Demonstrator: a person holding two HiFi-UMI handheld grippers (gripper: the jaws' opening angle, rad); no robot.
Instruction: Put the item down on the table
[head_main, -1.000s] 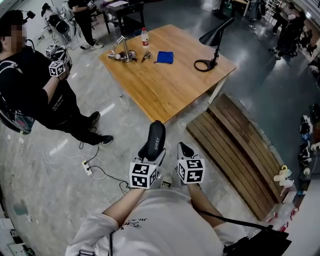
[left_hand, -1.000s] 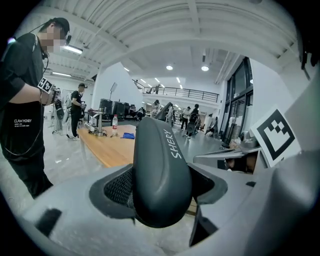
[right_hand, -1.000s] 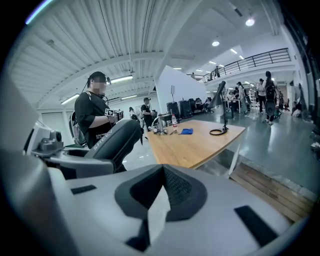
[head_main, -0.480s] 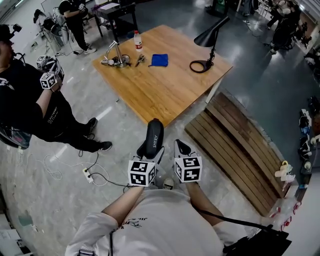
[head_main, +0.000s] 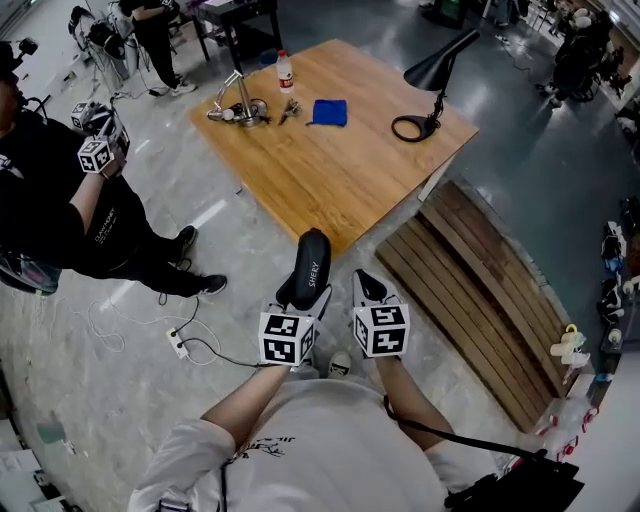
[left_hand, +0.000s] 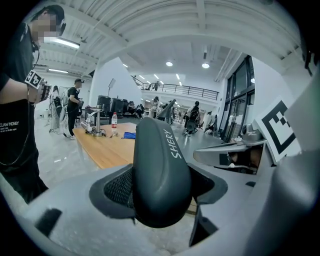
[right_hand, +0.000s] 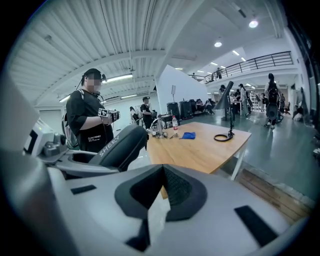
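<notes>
Dark case (head_main: 308, 262), pinched in left gripper (head_main: 303, 298), sides hidden by fingers (left_hand: 117, 187)

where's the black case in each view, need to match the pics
Head view: black case at low centre, just below the table's near corner.
Left gripper view: the case fills the middle, close up and upright.
Right gripper view: the case is left of centre, leaning to the right.
Shared landmark: the wooden table, which lies beyond the case in all three views.
</notes>
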